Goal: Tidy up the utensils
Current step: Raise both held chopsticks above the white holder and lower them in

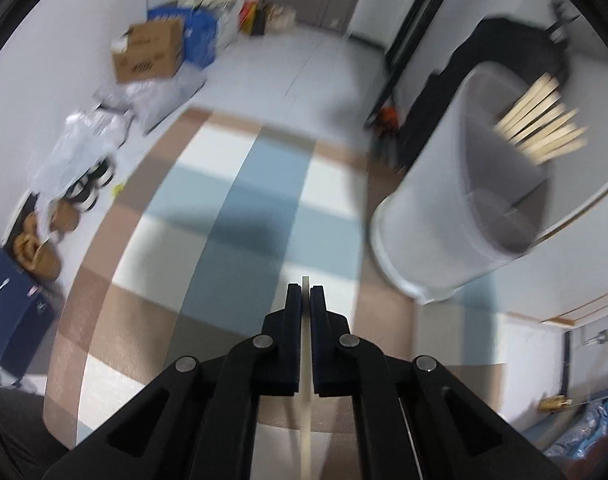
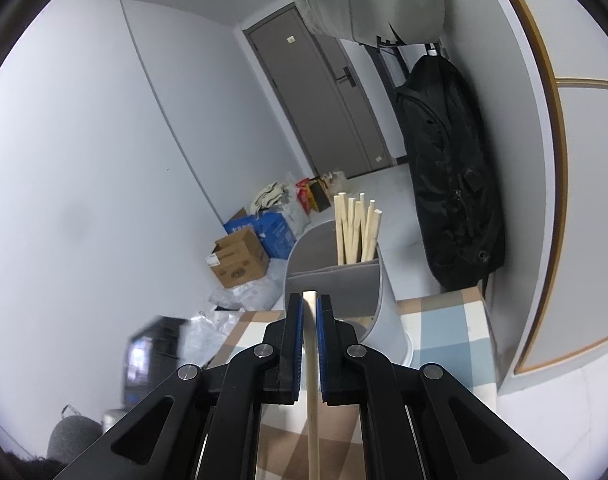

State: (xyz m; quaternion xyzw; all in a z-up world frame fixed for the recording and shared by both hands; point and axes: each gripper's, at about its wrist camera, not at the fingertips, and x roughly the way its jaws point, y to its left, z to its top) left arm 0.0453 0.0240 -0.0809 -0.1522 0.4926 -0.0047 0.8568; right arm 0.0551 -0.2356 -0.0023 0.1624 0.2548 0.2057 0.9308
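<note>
My left gripper [image 1: 306, 289] is shut on a pale wooden chopstick [image 1: 305, 420] that runs back between its black fingers, above the checked tablecloth [image 1: 231, 216]. To its right stands a grey utensil holder [image 1: 464, 208], tilted in the view, with several wooden chopsticks [image 1: 540, 128] in its far compartment. In the right wrist view my right gripper [image 2: 310, 296] is shut on another wooden chopstick [image 2: 312, 392], just in front of the same holder [image 2: 380, 300], whose back compartment holds upright chopsticks [image 2: 356, 228].
The checked table [image 2: 448, 328] ends near a wall with a hanging black bag [image 2: 452, 168]. Cardboard boxes [image 1: 149, 52], plastic bags and shoes [image 1: 91, 188] lie on the floor at left. A dark blurred box [image 2: 151, 352] sits at the table's left.
</note>
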